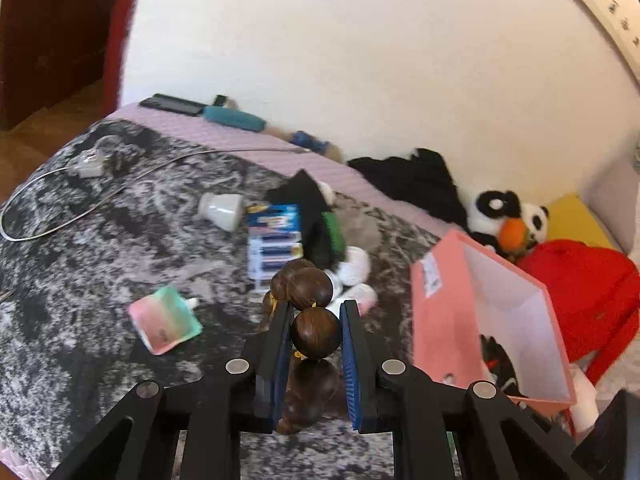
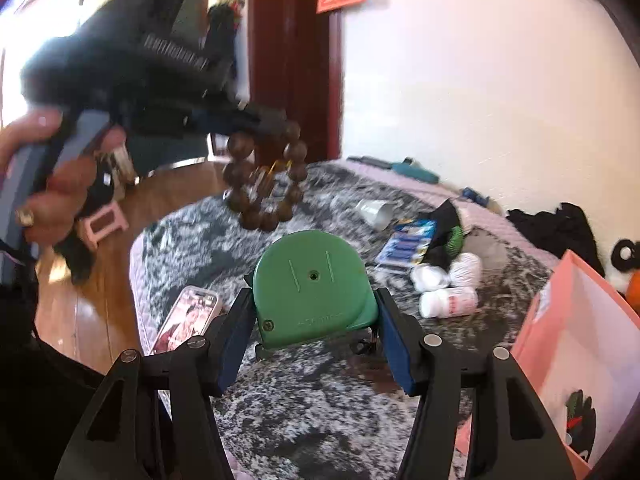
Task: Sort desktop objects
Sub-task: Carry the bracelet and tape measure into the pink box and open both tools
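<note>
My left gripper [image 1: 316, 334] is shut on a brown wooden bead bracelet [image 1: 310, 300] and holds it above the grey bed cover. In the right wrist view the same bracelet [image 2: 264, 178] hangs from the left gripper [image 2: 256, 118] at upper left. My right gripper [image 2: 314, 314] is shut on a green tape measure [image 2: 312, 288], held above the cover. An open pink box [image 1: 492, 320] stands to the right, also seen in the right wrist view [image 2: 576, 340].
On the cover lie a battery pack [image 1: 274, 240], a white bulb [image 1: 222, 210], a pastel pouch [image 1: 164, 318], white bottles [image 2: 448, 300], a phone [image 2: 188, 318] and a charger with cable [image 1: 90, 164]. A panda toy [image 1: 508, 216] and red cloth [image 1: 584, 292] lie behind the box.
</note>
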`<state>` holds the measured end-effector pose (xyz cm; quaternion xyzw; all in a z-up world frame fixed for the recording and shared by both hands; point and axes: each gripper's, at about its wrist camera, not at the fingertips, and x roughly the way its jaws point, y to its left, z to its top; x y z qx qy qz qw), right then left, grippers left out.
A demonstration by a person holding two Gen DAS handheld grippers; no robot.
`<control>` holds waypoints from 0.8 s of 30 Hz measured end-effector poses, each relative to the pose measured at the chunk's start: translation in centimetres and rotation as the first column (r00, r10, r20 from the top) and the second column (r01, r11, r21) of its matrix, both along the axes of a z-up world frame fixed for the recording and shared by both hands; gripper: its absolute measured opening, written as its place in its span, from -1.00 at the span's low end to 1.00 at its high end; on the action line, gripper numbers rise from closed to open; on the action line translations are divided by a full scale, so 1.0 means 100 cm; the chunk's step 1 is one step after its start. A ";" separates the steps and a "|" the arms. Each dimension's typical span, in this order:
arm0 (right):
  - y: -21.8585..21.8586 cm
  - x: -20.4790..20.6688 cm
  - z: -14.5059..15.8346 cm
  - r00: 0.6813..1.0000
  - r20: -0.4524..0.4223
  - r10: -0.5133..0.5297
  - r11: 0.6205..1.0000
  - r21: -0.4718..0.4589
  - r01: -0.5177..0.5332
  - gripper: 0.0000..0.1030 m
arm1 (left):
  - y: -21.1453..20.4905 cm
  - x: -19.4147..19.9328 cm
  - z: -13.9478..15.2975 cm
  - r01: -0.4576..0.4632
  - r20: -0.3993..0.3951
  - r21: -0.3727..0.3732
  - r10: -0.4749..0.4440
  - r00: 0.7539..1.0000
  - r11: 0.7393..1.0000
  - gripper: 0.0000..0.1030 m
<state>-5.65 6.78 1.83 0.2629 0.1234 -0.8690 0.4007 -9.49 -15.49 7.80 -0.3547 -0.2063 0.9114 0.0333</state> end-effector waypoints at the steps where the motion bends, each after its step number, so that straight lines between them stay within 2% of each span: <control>1: 0.009 -0.001 0.004 1.000 -0.004 -0.015 1.000 -0.013 0.015 0.20 | 0.005 -0.001 0.001 0.007 -0.001 -0.002 -0.007 1.000 1.000 -0.66; 7: 0.064 -0.005 0.022 0.992 -0.017 -0.121 0.990 -0.075 0.120 0.20 | 0.044 -0.011 0.009 0.064 -0.010 0.000 -0.064 0.998 0.998 -0.66; 13: 0.117 -0.008 0.035 0.973 -0.027 -0.227 0.967 -0.124 0.222 0.20 | 0.100 -0.024 0.018 0.151 -0.037 0.015 -0.150 0.988 0.988 -0.66; 18: 0.160 -0.012 0.038 0.949 -0.027 -0.314 0.939 -0.153 0.307 0.20 | 0.152 -0.036 0.021 0.240 -0.053 0.020 -0.238 0.970 0.971 -0.66; 24: 0.217 -0.023 0.036 0.898 -0.004 -0.439 0.885 -0.177 0.431 0.20 | 0.214 -0.054 0.017 0.341 -0.050 0.014 -0.340 0.939 0.940 -0.66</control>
